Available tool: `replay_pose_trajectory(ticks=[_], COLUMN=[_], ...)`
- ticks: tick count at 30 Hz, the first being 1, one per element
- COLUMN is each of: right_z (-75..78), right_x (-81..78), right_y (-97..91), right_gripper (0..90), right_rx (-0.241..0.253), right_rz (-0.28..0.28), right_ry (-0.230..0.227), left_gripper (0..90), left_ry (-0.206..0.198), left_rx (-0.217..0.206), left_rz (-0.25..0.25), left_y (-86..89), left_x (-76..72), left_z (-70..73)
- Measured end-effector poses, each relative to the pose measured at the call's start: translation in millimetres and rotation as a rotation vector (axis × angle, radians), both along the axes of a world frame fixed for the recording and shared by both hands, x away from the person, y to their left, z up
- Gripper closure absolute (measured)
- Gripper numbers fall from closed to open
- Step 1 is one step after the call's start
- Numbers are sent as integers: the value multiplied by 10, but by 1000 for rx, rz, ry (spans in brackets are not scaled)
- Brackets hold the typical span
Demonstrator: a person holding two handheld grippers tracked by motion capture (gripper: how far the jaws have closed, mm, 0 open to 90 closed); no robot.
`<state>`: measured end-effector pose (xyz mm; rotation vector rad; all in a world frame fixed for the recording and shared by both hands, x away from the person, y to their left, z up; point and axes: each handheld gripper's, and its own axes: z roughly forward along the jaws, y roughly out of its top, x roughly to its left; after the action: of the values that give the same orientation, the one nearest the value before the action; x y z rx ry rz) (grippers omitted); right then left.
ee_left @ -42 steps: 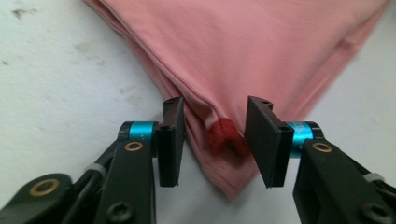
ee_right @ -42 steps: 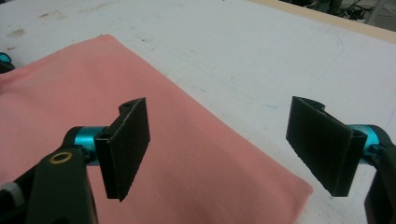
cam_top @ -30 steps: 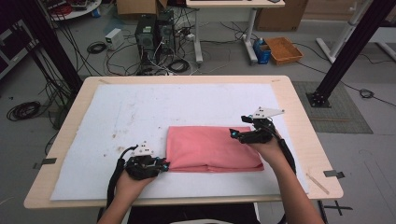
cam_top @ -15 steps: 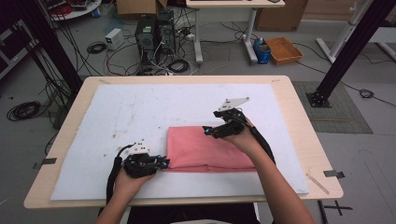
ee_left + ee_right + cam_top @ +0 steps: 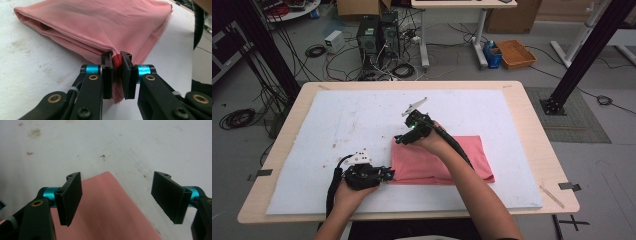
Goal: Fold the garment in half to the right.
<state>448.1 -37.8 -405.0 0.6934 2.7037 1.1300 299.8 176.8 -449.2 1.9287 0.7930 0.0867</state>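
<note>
Cloth: pink, folded flat into a rough rectangle, lying on the white mat that covers the wooden table, toward the person's side and right of centre.

Left gripper sits at the cloth's near-left corner, held low over the mat. In the left gripper view its 2 jaws are clamped on that corner: fabric is bunched dark red between the pads and a small tail hangs out below them. The rest of the cloth fans away from the jaws, layered fold edges visible along its left side.

Right gripper is over the cloth's far-left corner, arm reaching diagonally across the fabric. In the right gripper view its jaws stand wide apart, having just been closing slightly, with nothing pinched. The cloth corner lies below, in the gap between the 2 pads, on the stained mat. Can't tell whether the pads touch the fabric. View is a bit blurred.
</note>
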Motion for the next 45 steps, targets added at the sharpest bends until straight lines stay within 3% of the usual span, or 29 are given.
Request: replay_pose_trajectory(ticks=[5, 8, 10, 11, 14, 18, 22, 29, 36, 45], right_z=[-173, -277, -295, -286, -267, -244, -149, -2, 95, 238], right_x=[75, 85, 54, 52, 25, 5, 3, -10, -74, -139], right_y=[237, 317, 348, 348, 363, 398, 388, 276, 141, -233], right_gripper=[362, 522, 605, 726, 824, 859, 861, 861, 860, 860], right_rx=[-31, -66, -98, -97, -107, -114, -66, -2, 47, 117], right_rz=[2, 28, 32, 44, 74, 70, 60, 56, 64, 33], right_ry=[51, 90, 65, 68, 59, 33, -7, -10, -27, -44], left_gripper=[810, 810, 810, 810, 810, 812, 813, 816, 818, 818], left_ry=[-1, 1, 4, 8, 7, 4, 4, -20, -39, -56], left_rx=[-6, -3, 0, -3, 2, -5, -36, -76, -114, -150], left_rz=[-5, -6, -4, -2, 1, 10, 19, -11, -67, -139], left_y=[11, 14, 21, 20, 30, 71, 146, 124, -3, -262], left_x=[-1, 4, 7, 9, 11, 6, 6, 3, 3, 107], left_z=[6, -1, -8, -13, -19, -13, 2, 43, 117, 294])
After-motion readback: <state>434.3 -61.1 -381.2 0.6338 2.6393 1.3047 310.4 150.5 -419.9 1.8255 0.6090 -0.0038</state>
